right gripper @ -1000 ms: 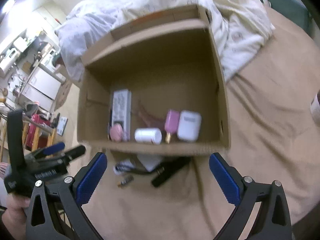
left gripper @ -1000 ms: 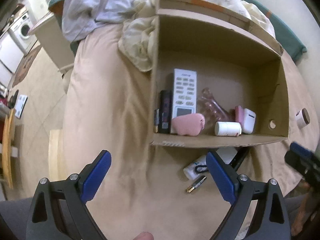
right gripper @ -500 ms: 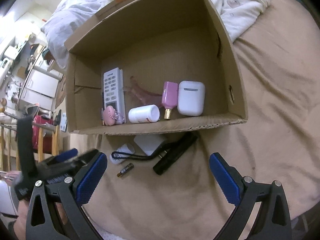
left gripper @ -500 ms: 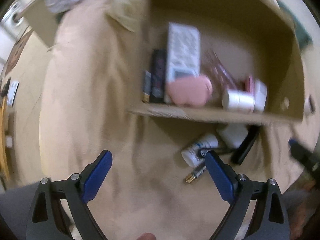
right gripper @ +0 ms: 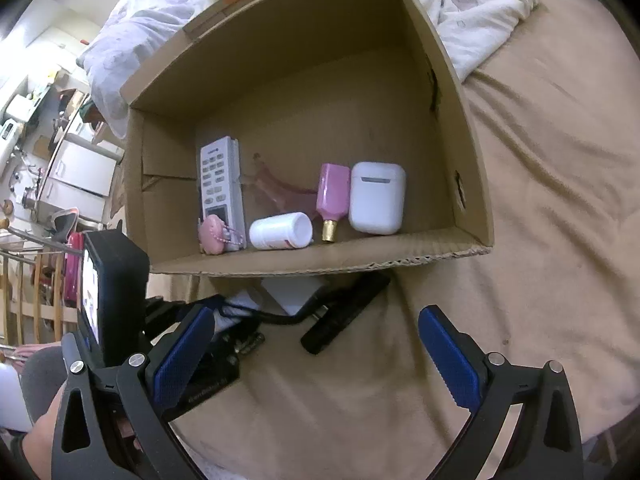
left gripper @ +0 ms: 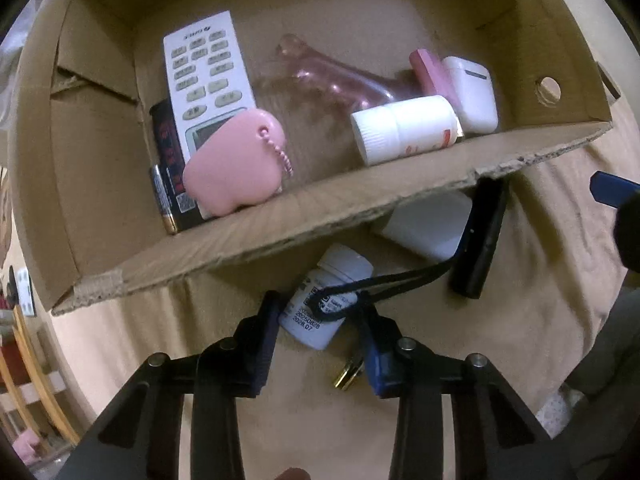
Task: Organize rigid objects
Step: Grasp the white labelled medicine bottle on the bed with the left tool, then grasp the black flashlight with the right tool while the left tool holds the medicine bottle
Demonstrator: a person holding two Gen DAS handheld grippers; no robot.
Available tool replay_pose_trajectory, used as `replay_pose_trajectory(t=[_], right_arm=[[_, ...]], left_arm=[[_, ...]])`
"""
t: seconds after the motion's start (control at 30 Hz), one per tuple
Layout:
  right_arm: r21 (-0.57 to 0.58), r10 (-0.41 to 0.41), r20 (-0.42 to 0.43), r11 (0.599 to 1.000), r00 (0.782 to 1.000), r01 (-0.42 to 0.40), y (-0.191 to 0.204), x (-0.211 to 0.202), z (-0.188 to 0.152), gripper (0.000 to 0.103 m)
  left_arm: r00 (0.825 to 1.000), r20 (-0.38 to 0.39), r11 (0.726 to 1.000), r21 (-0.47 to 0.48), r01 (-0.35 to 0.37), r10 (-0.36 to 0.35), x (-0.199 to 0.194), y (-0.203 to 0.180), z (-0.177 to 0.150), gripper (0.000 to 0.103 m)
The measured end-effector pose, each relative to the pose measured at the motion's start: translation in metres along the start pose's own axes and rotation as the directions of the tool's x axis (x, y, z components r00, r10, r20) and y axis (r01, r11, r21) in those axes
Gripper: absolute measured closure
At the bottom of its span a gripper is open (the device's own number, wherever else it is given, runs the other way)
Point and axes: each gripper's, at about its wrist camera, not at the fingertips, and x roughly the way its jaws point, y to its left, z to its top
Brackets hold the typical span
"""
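1. So, the left hand-held gripper [left gripper: 318, 322] points down over the white pill bottle [left gripper: 326, 296], which lies on its side on the bed [left gripper: 400, 420] just in front of the cardboard box [left gripper: 280, 216].
2. Its jaws are closing with the bottle between them; pads look just beside it, not clearly pressing yet.
3. A black cord [left gripper: 384, 280] is draped across the bottle, so it could snag.
4. Bottle's probably light, stiff and a bit slippery; grab the middle of the body, not the cap.
5. Right hand-held gripper [right gripper: 320, 344] hangs wide open, empty.
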Motion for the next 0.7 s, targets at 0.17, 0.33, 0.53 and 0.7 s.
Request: replay_pose_trajectory(t=[0.17,0.33,0.53,0.7], right_arm=[[-0.005,-0.044,-0.052,0.999,0.998,0.043,-0.006,0.016,0.003,0.0],[-0.221,-0.195,-0.139,0.962,0.971,0.162,0.01,0.045,0.004,0.0],[-0.532,-0.375,-0.159,0.812,0.913,0.241,0.037,0.084,-0.012,0.0],[-0.65,-0.411,-0.153,0.727,0.899,0.222,0.049,0.105,-0.013,0.0]], left_arm=[[1.0,-0.003,0.999,-0.046,-0.013,0.013,-0.004,0.014,-0.006,0.069],[0.998,-0.043,0.98,-0.191,-0.057,0.049,-0.001,0.05,-0.015,0.07],[0.998,-0.044,0.97,-0.237,-0.057,0.048,-0.001,0.063,-0.017,0.07],[0.998,-0.044,0.965,-0.256,-0.053,0.043,-0.002,0.074,-0.022,0.072]])
